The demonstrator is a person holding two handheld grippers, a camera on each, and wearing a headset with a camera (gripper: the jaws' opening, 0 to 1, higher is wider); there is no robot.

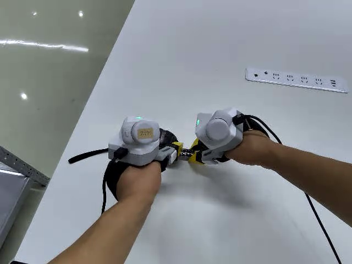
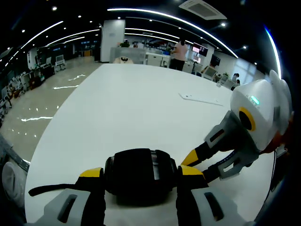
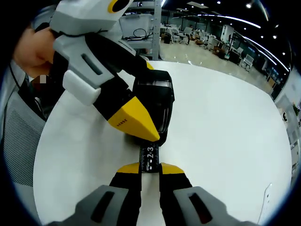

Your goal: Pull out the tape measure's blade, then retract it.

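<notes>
Left gripper (image 2: 141,170): clamped on tape measure case (image 3: 155,101). Right gripper (image 3: 150,168): pinching blade (image 3: 150,157), a short stub running straight back to case.

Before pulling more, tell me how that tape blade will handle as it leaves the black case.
The blade looks thin and narrow, so it is probably stiff over this short span but may sag when longer. Its smooth printed face, pinched in the jaws of the right gripper, could slip under a hard pull.
</notes>
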